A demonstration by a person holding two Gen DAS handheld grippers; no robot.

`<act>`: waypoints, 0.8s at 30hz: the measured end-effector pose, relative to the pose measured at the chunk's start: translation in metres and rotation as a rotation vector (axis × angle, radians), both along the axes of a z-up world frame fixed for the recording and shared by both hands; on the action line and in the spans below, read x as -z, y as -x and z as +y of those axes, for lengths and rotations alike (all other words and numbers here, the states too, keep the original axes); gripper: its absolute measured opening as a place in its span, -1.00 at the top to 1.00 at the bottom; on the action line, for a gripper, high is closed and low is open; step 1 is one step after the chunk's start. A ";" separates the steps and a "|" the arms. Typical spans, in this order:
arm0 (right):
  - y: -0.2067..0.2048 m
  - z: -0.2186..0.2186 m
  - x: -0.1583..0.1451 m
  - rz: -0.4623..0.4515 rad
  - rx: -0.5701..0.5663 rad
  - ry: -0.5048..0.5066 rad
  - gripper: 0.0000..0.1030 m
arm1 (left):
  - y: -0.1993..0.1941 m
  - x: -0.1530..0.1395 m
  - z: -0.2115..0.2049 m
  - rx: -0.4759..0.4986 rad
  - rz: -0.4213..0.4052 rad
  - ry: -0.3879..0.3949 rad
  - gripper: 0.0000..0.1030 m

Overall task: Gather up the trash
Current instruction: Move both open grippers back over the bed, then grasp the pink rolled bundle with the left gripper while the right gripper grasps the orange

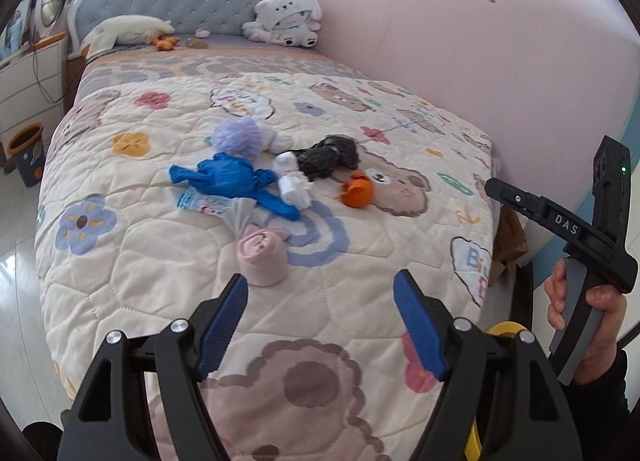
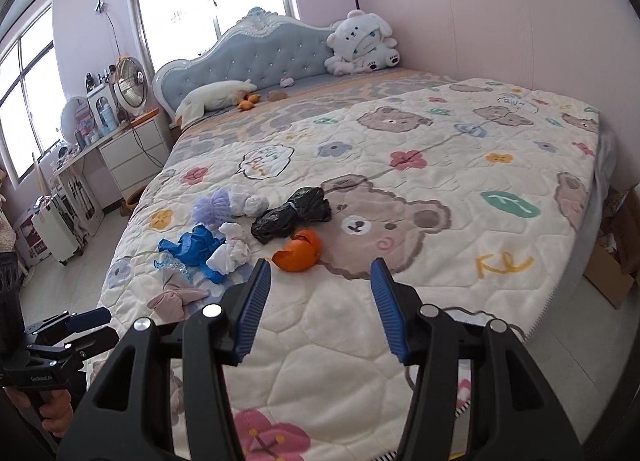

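Note:
A pile of litter lies mid-bed on the bear-print quilt (image 1: 168, 277): an orange peel (image 1: 357, 191) (image 2: 299, 251), a crumpled black bag (image 1: 328, 157) (image 2: 294, 213), a blue glove-like piece (image 1: 234, 181) (image 2: 192, 247), white tissue wads (image 1: 292, 181) (image 2: 232, 251), a purple fluffy ball (image 1: 238, 137) (image 2: 212, 207) and a pink cloth roll (image 1: 262, 257) (image 2: 176, 299). My left gripper (image 1: 320, 281) is open and empty, just short of the pink roll. My right gripper (image 2: 320, 265) is open and empty, close in front of the orange peel.
A plush toy (image 1: 286, 19) and a white pillow (image 1: 128, 31) lie by the headboard. An orange-rimmed bin (image 1: 26, 153) stands on the floor at the bed's left, beside white drawers (image 2: 134, 157). Cardboard boxes (image 2: 616, 261) sit at the right. A hand (image 1: 592, 325) holds the right gripper.

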State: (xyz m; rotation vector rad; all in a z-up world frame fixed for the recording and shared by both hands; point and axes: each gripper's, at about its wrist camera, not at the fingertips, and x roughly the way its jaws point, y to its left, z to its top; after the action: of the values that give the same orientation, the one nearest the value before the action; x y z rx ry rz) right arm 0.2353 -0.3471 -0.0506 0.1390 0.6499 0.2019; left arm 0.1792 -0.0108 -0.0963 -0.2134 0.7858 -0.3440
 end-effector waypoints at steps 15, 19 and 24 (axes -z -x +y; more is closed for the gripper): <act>-0.094 0.049 0.063 0.147 -0.049 0.021 0.04 | -0.049 0.040 0.017 -0.076 0.087 0.037 -0.39; -0.114 0.057 0.077 0.178 -0.049 0.032 0.04 | -0.058 0.045 0.013 -0.075 0.083 0.015 -0.39; -0.135 0.061 0.094 0.217 -0.031 0.036 0.04 | -0.071 0.056 0.014 -0.075 0.110 0.037 -0.39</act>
State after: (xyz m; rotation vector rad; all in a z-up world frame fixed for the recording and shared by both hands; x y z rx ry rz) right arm 0.3707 -0.2861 -0.1444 0.1176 0.8720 0.2066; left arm 0.2497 0.0031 -0.1518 -0.2977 0.8779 -0.2774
